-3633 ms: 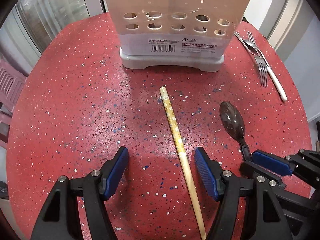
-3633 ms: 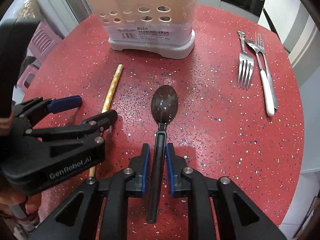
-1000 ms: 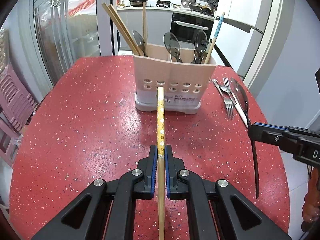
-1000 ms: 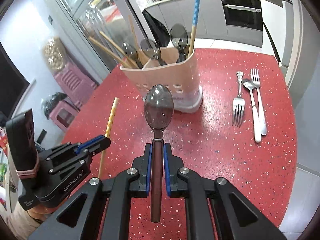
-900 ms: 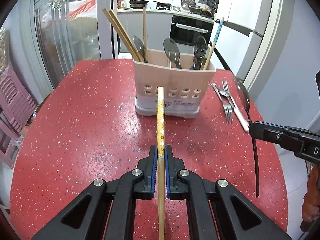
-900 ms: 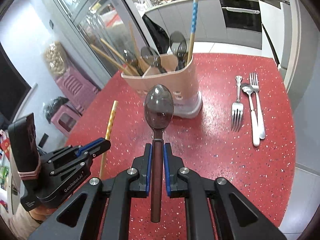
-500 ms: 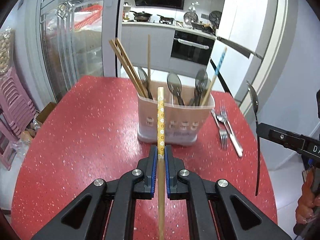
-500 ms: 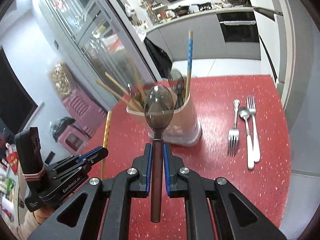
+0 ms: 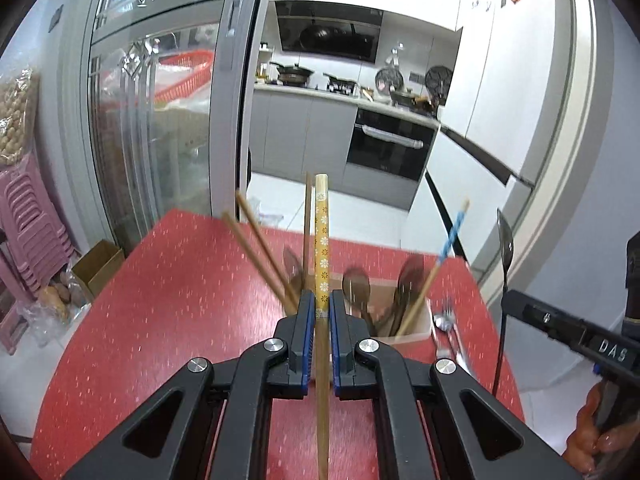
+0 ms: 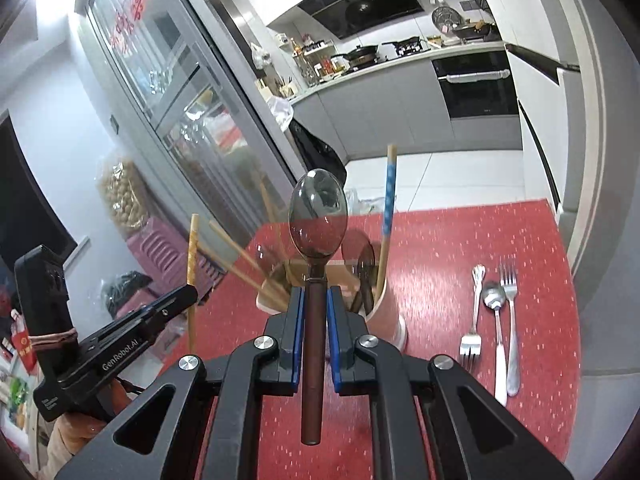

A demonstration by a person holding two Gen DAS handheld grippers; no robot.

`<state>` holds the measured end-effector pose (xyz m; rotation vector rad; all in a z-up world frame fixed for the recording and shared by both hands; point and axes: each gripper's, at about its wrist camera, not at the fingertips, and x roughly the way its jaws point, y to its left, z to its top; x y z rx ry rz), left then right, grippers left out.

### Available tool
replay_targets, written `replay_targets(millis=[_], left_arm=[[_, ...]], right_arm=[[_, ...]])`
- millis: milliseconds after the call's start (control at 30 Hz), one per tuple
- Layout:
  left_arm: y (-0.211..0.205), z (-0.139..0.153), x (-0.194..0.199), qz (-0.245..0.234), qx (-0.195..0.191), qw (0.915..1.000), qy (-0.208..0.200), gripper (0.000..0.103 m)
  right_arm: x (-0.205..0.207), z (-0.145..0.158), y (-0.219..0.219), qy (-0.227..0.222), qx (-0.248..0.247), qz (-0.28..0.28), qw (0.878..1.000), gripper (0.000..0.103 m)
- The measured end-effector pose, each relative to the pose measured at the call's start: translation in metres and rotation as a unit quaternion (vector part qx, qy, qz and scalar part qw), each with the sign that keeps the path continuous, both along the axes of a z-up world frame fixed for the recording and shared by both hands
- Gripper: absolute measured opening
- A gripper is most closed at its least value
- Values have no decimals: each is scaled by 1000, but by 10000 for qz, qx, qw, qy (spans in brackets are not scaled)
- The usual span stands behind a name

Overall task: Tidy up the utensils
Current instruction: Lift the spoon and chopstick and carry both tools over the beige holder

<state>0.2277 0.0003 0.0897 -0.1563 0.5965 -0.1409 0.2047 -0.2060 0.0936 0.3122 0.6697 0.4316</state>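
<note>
A yellow, flower-patterned wooden chopstick (image 9: 322, 240) stands at the centre of the left wrist view, clamped between the blue pads of the left gripper (image 9: 320, 316), its tip reaching up across the kitchen background. In the right wrist view a dark, translucent brown plastic spoon (image 10: 318, 220) holds the same central place, bowl uppermost, its handle pinched fast in the right gripper (image 10: 314, 312). Both utensils are clear of the red speckled round table (image 10: 440, 248) (the surface shows well below them). Just behind the gripper tips, at centre frame, sits the beige plastic utensil holder (image 10: 386, 308), blurred, already carrying plain wooden chopsticks (image 9: 260, 248) leaning to the left, dark spoons (image 9: 356, 288) and a blue-and-white patterned chopstick (image 10: 389, 196) angled right. At the lower right of the right wrist view, two steel forks (image 10: 472, 312) and a white-handled steel spoon (image 10: 496, 328) lie side by side on the table. Grey kitchen cabinets and a built-in oven (image 9: 386, 148) fill the upper background.
</note>
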Motion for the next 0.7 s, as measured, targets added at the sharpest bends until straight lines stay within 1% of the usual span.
replay_targets(millis=[167,367,700], left_arm=[[1,6,20,87,-60,9999,-124,30],[5,9,39,146,-172,9994,-246,30],[9,15,66,336,-273,9973,-589,30]], right_arm=[[18,4,3,-121,9,-28,9999,12],[34,12,10,-373,-136,-21,9992,12],[60,8,15,-687,-209,-159,9973,12]])
